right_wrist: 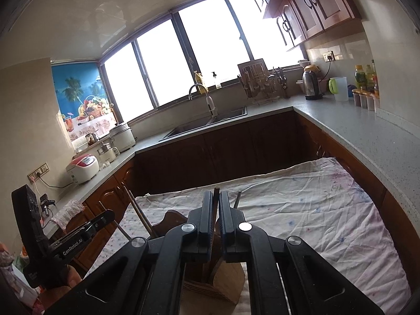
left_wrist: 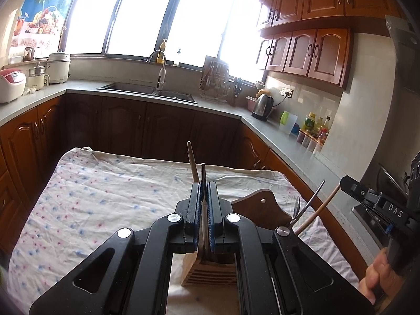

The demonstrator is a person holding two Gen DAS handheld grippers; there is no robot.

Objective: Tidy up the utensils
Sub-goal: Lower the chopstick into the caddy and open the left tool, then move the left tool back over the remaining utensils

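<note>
Both fingers [left_wrist: 204, 197] clamp utensils [left_wrist: 203, 173] (upright).

a u-shaped kitchen, daylight blowing out a wide window [left_wrist: 168, 18] with dark frames. grey counter [left_wrist: 220, 107] runs round three sides over brown wood base cabinets [left_wrist: 147, 128]. matching wall cabinets [left_wrist: 312, 50] hang at the right above a pale tiled wall with a socket [left_wrist: 286, 92]. a sink [left_wrist: 147, 90] with a curved tap [left_wrist: 158, 63] sits under the window. a fruit-print blind [left_wrist: 44, 18] covers the left pane. rice cookers [left_wrist: 10, 85] stand on the left counter; a dish rack [left_wrist: 215, 78], kettle [left_wrist: 263, 105] and bottles [left_wrist: 316, 127] on the right. in front, a table under a crumpled flowered cloth [left_wrist: 105, 199].
</note>
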